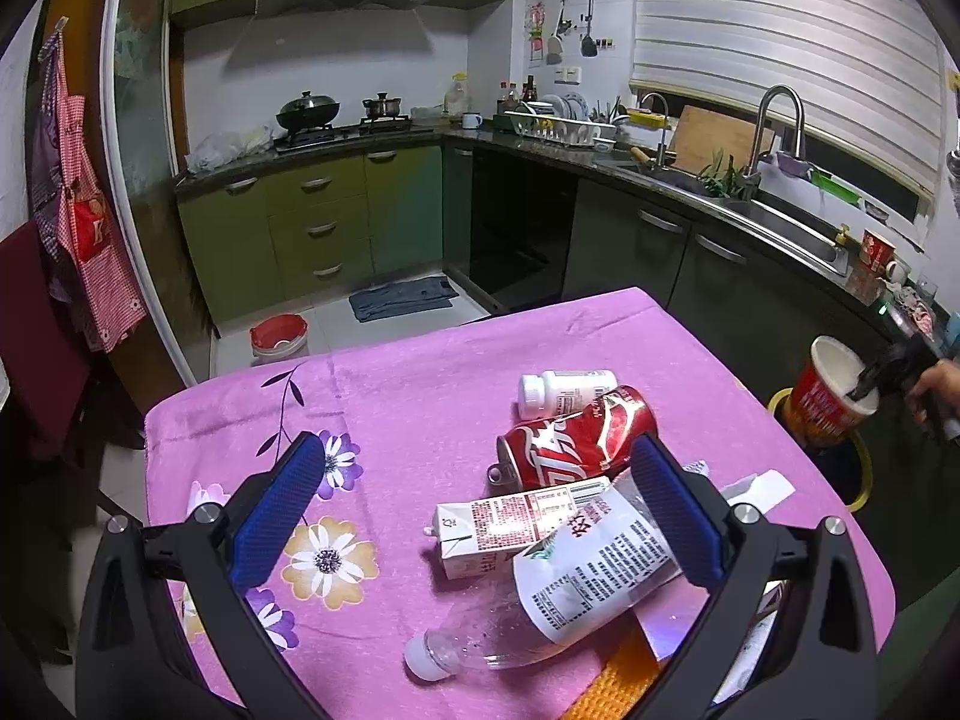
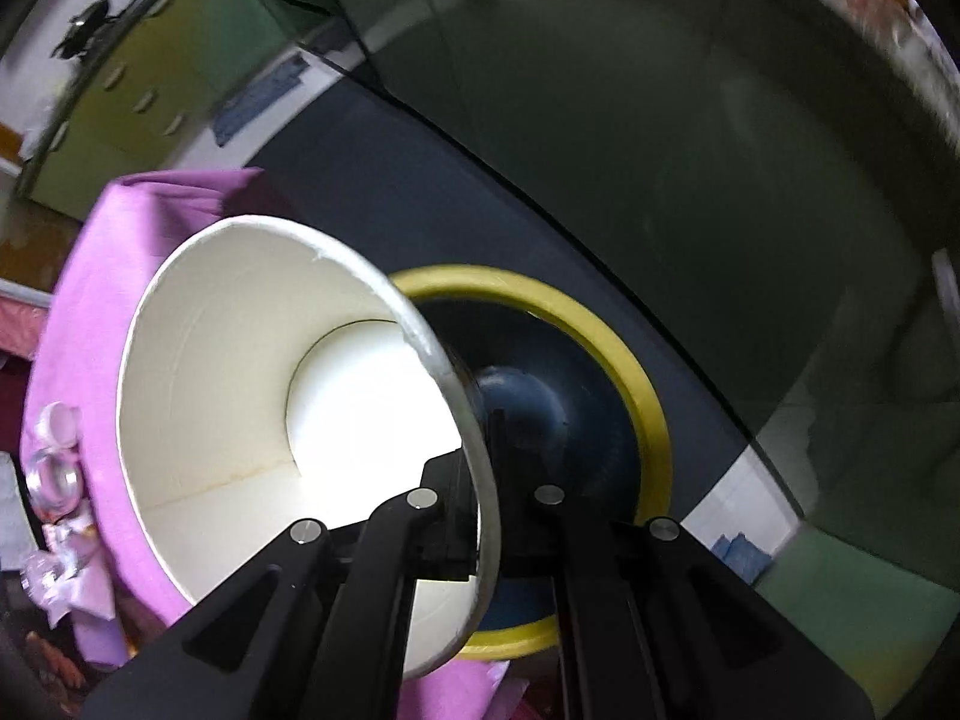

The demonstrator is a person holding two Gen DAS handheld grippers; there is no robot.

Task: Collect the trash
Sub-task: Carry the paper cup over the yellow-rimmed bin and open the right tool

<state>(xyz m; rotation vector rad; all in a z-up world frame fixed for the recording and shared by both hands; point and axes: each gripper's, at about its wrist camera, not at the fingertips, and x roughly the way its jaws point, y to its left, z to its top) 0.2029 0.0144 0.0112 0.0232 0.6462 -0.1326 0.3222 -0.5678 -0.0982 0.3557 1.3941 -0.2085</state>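
My left gripper (image 1: 477, 501) is open above the pink tablecloth (image 1: 408, 396), over a pile of trash: a crushed red cola can (image 1: 576, 438), a white pill bottle (image 1: 564, 391), a small drink carton (image 1: 510, 531) and a clear plastic bottle (image 1: 564, 594). My right gripper (image 2: 480, 480) is shut on the rim of a red and white paper cup (image 2: 270, 390), held over a dark bin with a yellow rim (image 2: 600, 330). The cup (image 1: 831, 396) and right gripper (image 1: 870, 384) also show in the left wrist view, off the table's right edge above the bin (image 1: 861, 468).
Green kitchen cabinets (image 1: 318, 228) and a counter with a sink (image 1: 780, 222) run behind and to the right of the table. A red bucket (image 1: 279, 336) and a grey mat (image 1: 399, 297) lie on the floor. An orange cloth (image 1: 612, 684) lies at the table's near edge.
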